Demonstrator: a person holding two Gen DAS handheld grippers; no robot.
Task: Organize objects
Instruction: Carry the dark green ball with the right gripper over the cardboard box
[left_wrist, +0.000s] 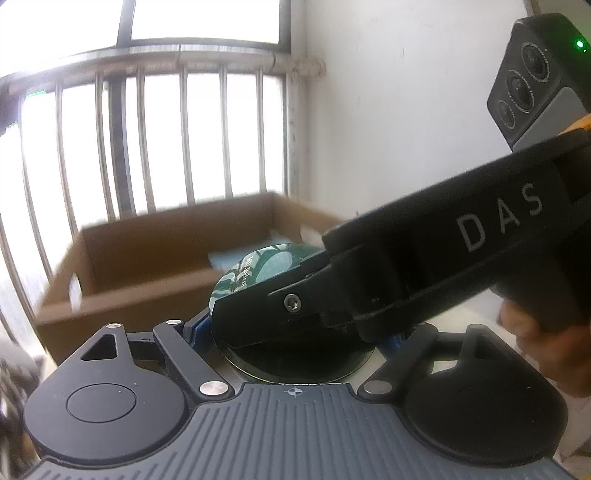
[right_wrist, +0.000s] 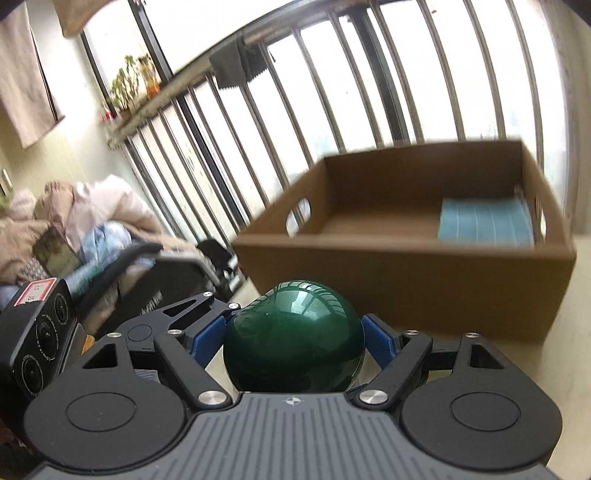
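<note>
Both grippers are clamping onto the same thing here, a glossy dark green ball-shaped container (right_wrist: 293, 336). In the right wrist view the right gripper (right_wrist: 295, 338) is holding it with its jaws spread wide, one blue pad (right_wrist: 208, 338) pressing on each side of the ball, so it's a wide grip rather than empty open jaws.

The left gripper (left_wrist: 295, 332) is gripping what looks like the same green item (left_wrist: 255, 271) from another side. Its jaws are also standing wide, but the right gripper's black body is crossing right in front of them, so only slivers of its blue pad (left_wrist: 195, 328) are showing beside the round base. I can't fully see that contact, but it reads as a grip. A bit of the person's hand (left_wrist: 535, 332) is peeking out at the right edge, under the right gripper's handle.

Everything else relative to the cardboard box (right_wrist: 406, 280): the green thing is sitting just in front of the box's near wall, outside it. Inside the box, a light blue pack (right_wrist: 484, 221) is lying against the right-hand wall. Behind the box, window bars (right_wrist: 332, 110) are running across, and off to the box's left there's a pile of bedding (right_wrist: 85, 218). Frames are a bit motion-blurred around the box.
</note>
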